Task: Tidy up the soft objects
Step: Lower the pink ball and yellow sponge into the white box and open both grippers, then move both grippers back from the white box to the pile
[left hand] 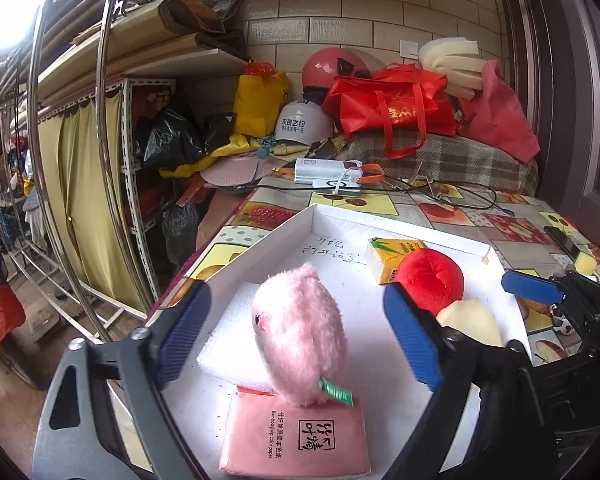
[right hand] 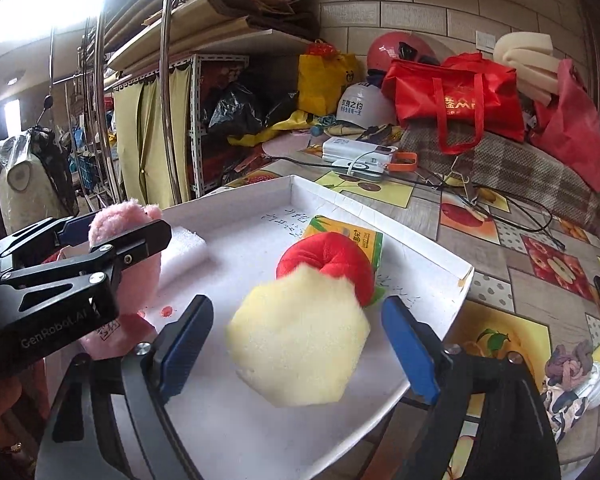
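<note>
Soft things sitting in the white tray [left hand: 380, 224], both grippers' jaws gaping.

I am seeing the pink plush [left hand: 300, 336] standing untouched between my left gripper [left hand: 300, 320]'s spread jaws, leaning on a pink tissue pack [left hand: 296, 436]; the yellow sponge [right hand: 300, 336] is lying free between my right gripper [right hand: 300, 340]'s wide jaws, the red plush [right hand: 332, 260] just beyond.

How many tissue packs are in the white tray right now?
2: a pink tissue pack at the near edge under the pink plush toy, and a yellow tissue pack behind the red plush toy. Others could be hidden.
</note>
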Available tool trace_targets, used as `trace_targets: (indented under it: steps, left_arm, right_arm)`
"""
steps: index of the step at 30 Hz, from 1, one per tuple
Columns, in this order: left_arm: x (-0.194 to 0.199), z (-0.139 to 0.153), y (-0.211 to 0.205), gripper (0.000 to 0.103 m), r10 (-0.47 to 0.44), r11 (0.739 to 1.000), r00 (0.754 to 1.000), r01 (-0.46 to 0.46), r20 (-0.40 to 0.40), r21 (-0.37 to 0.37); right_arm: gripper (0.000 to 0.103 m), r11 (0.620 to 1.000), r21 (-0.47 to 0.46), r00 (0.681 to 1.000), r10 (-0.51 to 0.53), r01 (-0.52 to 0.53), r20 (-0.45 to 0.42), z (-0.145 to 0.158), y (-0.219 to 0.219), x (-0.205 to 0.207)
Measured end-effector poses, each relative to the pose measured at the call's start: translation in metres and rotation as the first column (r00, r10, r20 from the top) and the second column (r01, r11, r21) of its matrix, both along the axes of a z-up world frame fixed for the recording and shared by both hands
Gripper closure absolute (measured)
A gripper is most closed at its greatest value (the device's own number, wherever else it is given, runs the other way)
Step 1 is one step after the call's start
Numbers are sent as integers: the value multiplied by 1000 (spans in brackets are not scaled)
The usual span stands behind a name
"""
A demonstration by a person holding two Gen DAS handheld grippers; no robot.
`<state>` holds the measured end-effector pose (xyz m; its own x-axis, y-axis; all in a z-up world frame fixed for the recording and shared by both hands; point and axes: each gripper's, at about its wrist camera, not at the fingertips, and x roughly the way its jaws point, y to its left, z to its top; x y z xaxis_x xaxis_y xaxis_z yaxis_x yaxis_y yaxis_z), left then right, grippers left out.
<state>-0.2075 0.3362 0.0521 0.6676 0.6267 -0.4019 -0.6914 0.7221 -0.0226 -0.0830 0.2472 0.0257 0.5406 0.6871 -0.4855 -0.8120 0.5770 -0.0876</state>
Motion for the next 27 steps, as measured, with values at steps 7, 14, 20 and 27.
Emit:
trace_targets:
  steps: [7,14,20,27]
  left_arm:
    - [-9,1,1,0,64,998,997,-65,30,25]
    - [-24,1,10,0,149,989,986,-148,80,-20]
    - [-28,2,6,0,182,983,978,-184,98,3]
    - [-37,1,1,0,222,975,968,-223,115,-5]
  right_arm:
    - [0,1000,-10,998,-19,20,54,1,2,-7]
    - [0,999,29,995,-46,43,94,4,-5,-12]
    - [0,989,118,987,-101,86,123,9,-23,-26]
    - [0,988,118,984,-114,98,135,8,-33,-49]
